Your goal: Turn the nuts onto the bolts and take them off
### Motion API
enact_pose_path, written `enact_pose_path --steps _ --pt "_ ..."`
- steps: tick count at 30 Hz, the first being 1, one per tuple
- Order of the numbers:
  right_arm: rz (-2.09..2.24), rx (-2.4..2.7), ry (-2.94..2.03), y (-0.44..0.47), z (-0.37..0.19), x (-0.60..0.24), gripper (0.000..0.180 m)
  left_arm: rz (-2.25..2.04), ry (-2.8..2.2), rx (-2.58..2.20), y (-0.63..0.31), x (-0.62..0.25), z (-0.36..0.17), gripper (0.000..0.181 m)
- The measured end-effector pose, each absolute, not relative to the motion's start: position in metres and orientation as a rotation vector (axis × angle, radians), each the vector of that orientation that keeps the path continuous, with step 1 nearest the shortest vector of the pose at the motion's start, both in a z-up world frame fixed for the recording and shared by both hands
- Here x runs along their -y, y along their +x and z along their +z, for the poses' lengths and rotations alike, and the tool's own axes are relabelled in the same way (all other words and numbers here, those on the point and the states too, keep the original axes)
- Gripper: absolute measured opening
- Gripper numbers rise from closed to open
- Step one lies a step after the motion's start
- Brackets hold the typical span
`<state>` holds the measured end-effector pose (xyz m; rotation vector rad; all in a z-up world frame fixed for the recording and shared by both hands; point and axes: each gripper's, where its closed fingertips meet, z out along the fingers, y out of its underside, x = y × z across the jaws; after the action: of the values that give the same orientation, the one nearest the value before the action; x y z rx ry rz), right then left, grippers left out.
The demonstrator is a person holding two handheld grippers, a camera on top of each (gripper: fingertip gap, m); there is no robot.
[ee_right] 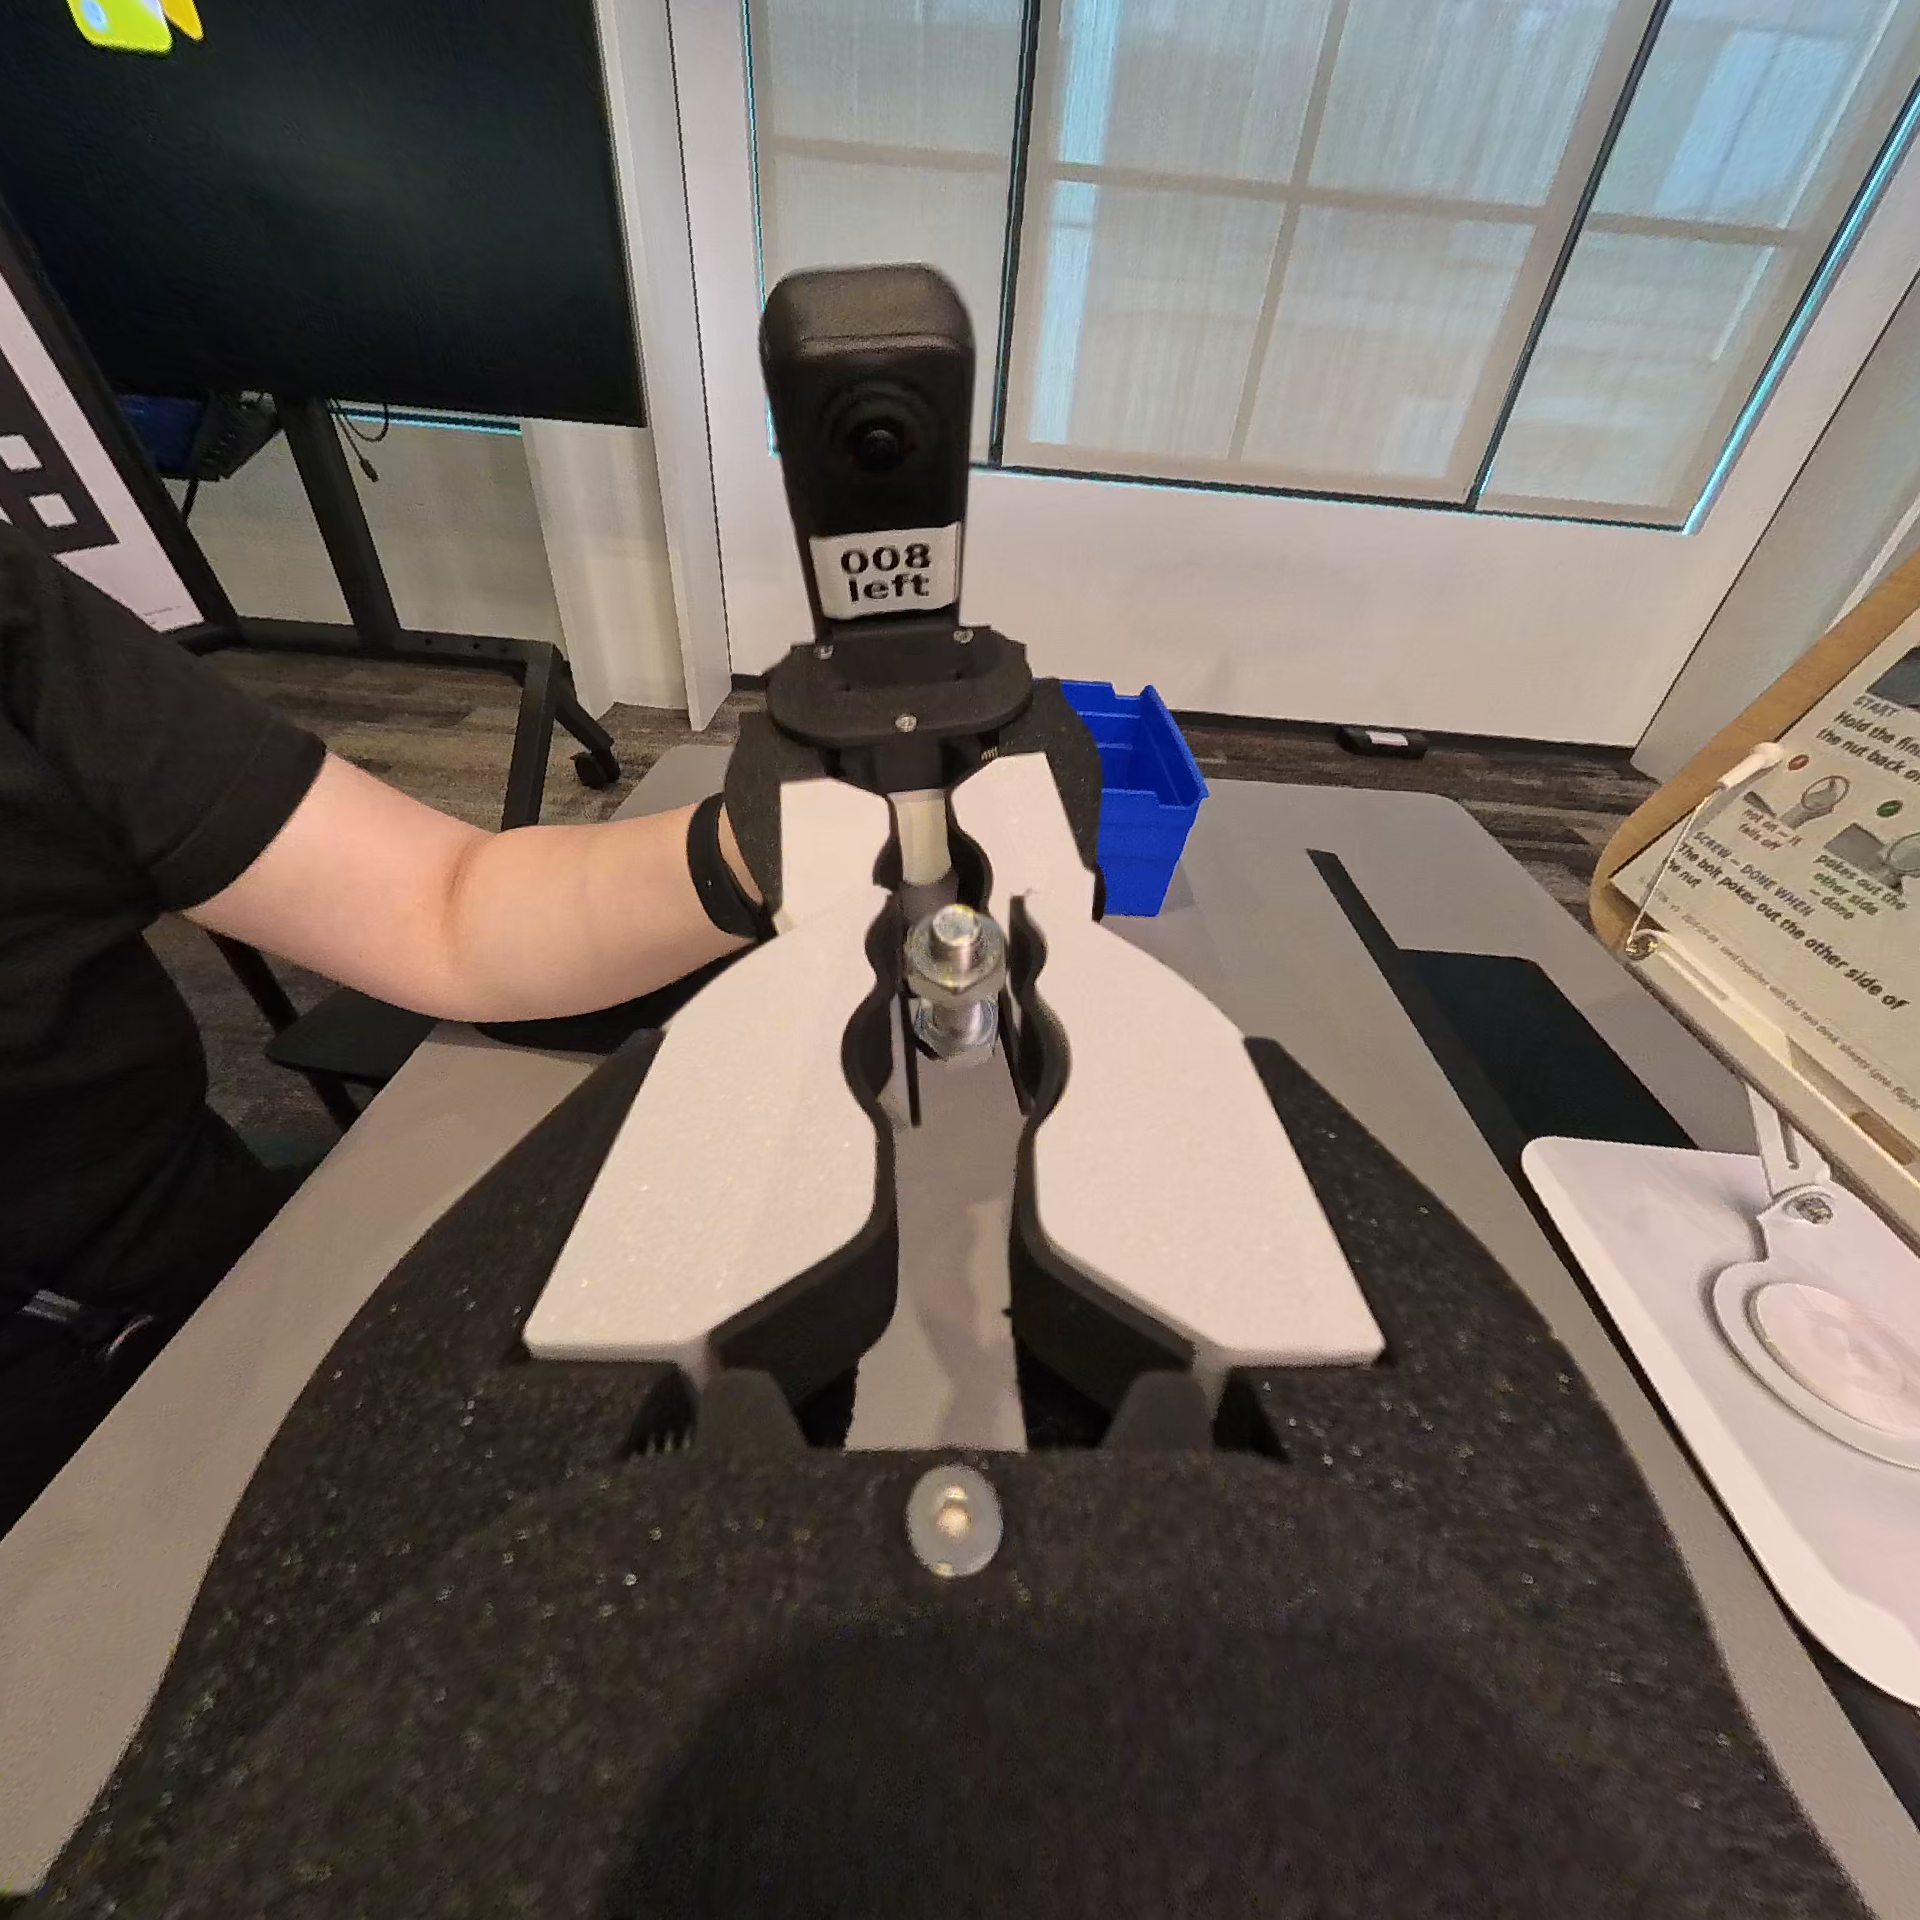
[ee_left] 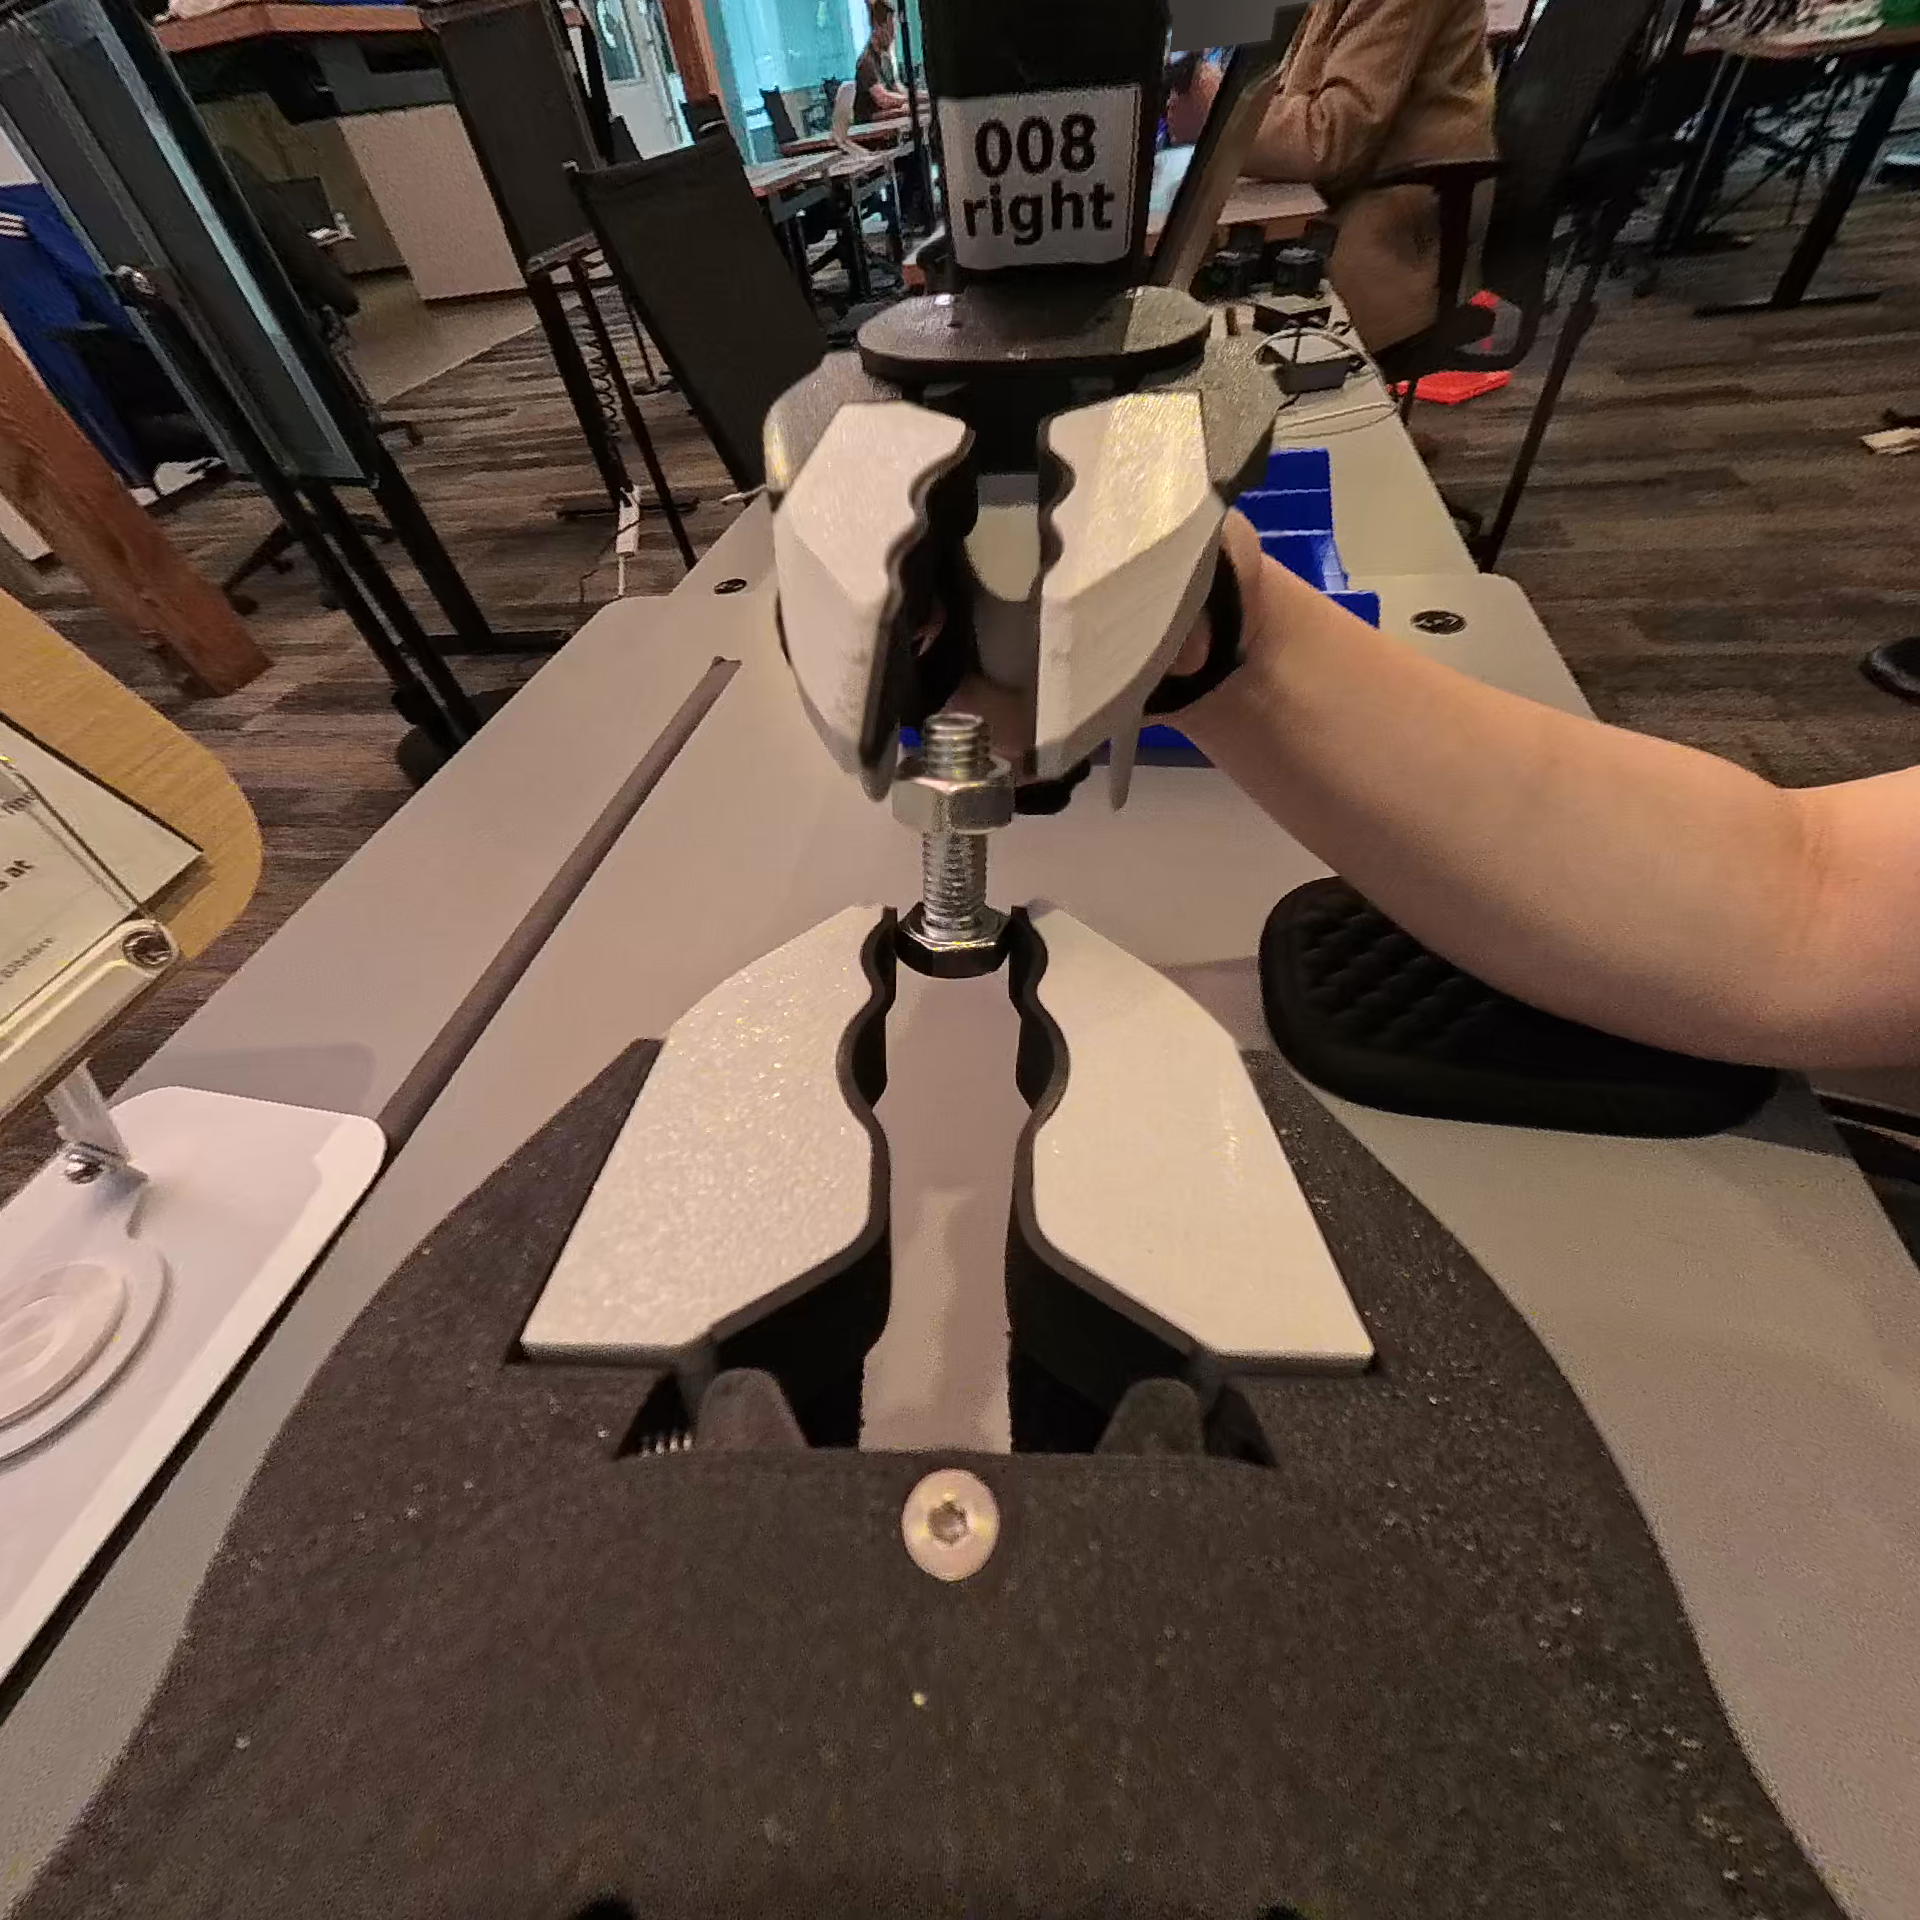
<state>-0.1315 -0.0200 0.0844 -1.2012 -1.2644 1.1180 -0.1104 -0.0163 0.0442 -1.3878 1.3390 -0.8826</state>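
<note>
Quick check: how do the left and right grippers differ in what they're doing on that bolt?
The left gripper holds the hex head of the silver threaded steel bolt; the right gripper surrounds the silver hex nut near the thread's tip. The left's jaws pinch the head; whether the right's jaws touch the nut, I cannot tell. Both face each other along the bolt.

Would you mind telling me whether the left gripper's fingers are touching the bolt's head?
Touching. In the left wrist view, the left gripper fingertips press both sides of the bolt head, no gap showing, while the nut sits higher on the thread.
</note>
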Motion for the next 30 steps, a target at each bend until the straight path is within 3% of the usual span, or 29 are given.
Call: enact_pose_path --steps 6,30 --pt "1.130 1.223 -1.212 -0.128 0.089 0.018 0.030 -0.837 -1.383 -1.309 -0.110 0.011 0.045 0.020" --pt "1.064 1.208 -1.266 -0.135 0.082 0.008 0.028 -0.870 -1.389 -1.248 -0.111 0.007 0.052 0.020"
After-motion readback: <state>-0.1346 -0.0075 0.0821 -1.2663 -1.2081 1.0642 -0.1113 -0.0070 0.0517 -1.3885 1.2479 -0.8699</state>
